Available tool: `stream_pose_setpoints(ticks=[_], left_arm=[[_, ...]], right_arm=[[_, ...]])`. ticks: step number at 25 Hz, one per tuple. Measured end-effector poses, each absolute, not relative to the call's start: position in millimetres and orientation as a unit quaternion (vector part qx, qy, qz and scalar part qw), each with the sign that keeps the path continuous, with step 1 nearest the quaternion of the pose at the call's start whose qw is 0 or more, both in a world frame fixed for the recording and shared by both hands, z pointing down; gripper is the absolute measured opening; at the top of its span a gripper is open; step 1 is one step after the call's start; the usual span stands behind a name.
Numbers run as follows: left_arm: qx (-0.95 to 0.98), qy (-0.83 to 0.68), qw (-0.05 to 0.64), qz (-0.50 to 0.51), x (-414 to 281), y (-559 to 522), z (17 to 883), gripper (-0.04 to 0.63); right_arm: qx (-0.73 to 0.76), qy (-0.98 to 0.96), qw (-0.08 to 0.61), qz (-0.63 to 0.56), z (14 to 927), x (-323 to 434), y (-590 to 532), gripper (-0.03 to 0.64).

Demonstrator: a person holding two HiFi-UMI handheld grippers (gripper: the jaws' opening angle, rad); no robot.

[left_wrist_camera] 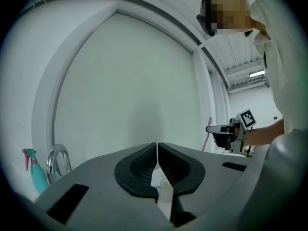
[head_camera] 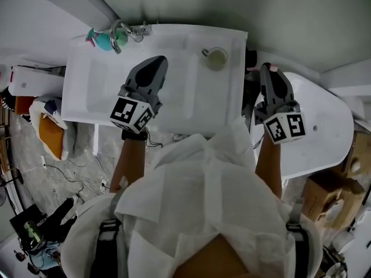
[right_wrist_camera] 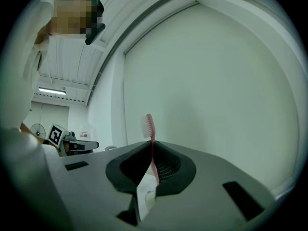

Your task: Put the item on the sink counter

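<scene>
Two tools: the left tool point(head_camera: 154, 63) and the right tool point(head_camera: 268, 68). One pink toothbrush point(right_wrist_camera: 150, 129), between the right tool's jaws. One cup point(head_camera: 215, 58), between the two tools. One spray bottle point(head_camera: 104, 39) and one faucet point(head_camera: 122, 30), beyond the left tool, to its left.

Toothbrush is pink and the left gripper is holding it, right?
Not quite. The pink toothbrush is clamped in the right gripper, not the left gripper. The right gripper view shows it between those jaws.
</scene>
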State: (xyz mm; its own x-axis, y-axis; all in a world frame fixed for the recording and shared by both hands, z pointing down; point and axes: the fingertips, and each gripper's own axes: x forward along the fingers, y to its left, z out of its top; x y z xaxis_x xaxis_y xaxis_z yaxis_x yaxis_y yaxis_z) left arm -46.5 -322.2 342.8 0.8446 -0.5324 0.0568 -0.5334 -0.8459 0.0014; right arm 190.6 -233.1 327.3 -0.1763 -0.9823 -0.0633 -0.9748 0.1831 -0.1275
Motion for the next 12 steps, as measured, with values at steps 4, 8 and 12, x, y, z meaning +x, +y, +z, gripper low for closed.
stream_pose_setpoints(ticks=[4, 8, 12], left_arm=[[0.965, -0.262, 0.017, 0.019, -52.6, -333.8, 345.5, 0.02], [0.966, -0.257, 0.022, 0.013, -65.6, -351.3, 355.5, 0.02], [0.965, -0.26, 0.03, 0.003, -76.0, -362.9, 365.6, 0.02]], right_arm=[[-0.649, 0.758, 0.062, -0.029, 328.2, 179.0, -246.2, 0.018], [-0.654, 0.753, 0.066, -0.033, 335.0, 166.9, -268.9, 0.018], [-0.65, 0.757, 0.057, -0.037, 348.0, 152.7, -286.0, 0.018]])
